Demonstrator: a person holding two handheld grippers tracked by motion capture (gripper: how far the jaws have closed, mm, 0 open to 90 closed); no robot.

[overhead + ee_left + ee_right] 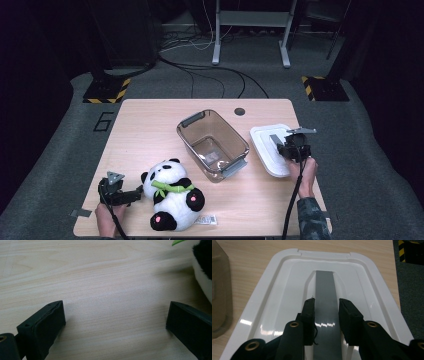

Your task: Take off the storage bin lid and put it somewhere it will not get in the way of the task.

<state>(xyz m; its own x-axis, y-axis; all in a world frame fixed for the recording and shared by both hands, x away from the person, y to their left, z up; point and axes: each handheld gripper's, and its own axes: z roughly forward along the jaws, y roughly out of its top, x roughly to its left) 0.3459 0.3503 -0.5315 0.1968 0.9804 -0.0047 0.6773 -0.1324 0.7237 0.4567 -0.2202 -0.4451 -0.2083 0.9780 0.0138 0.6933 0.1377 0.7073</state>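
Note:
A plush panda point(172, 194) lies on its back at the table's front left, a green bamboo sprig across its chest. My left gripper point(136, 193) rests on the table just left of it, open, with bare wood between the wide jaws point(115, 315) and the panda's point(203, 277) fur at the right edge. A white lid point(265, 150) lies flat at the right. My right gripper point(281, 146) is low over it, and its jaws point(326, 303) stand a narrow gap apart on either side of a grey strip point(325, 283) that runs down the lid point(282, 297).
A clear brownish bin point(186, 134) with grey handles stands open in the middle of the table, its edge point(219, 290) just left of the lid. A round cable hole point(239, 111) is at the back edge. A small white tag point(206, 219) lies by the panda's foot.

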